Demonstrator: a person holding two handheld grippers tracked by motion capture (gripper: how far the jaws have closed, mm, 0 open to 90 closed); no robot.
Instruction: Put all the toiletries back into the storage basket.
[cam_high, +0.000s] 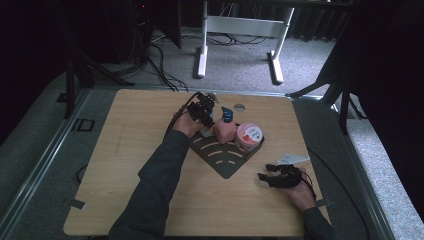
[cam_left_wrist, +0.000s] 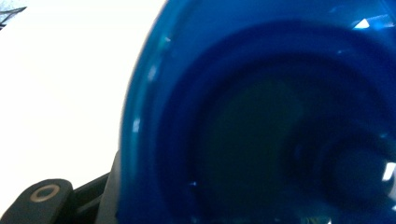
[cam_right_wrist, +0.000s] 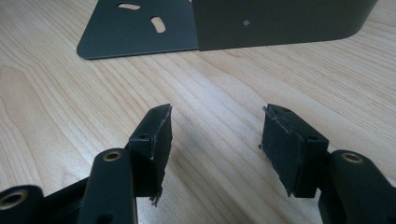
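A person leans over a light wooden table (cam_high: 125, 165), both dark-sleeved forearms coming in from the bottom of the high view. Just right of the frame's centre lies a flat dark grey metal plate with curved slots (cam_high: 222, 157), and on its upper part stand a pink plastic bottle with a blue pump top (cam_high: 225, 129) and, touching it on the right, a round pink tub with a pale patterned lid (cam_high: 248, 136).

The left gripper (cam_high: 206, 115) sits at the upper middle of the high view, right beside the pink bottle on its left, at the height of the pump. In the left gripper view a glossy blue plastic surface (cam_left_wrist: 261, 121), very close and out of focus, covers everything but the washed-out white upper left, and a bit of one black jaw shows at the lower left corner. It seems to be the pump top, pressed up against the lens. Whether the jaws are clamped on the bottle or merely standing around it, I cannot tell.

The right gripper (cam_high: 272, 176) rests low at the lower right of the high view, well apart from the bottle, near the plate's lower right edge. In the right gripper view (cam_right_wrist: 215, 140) its two black padded jaws stand plainly apart over bare wood grain, nothing between them, with the dark plate (cam_right_wrist: 140, 32) across the top of the frame.
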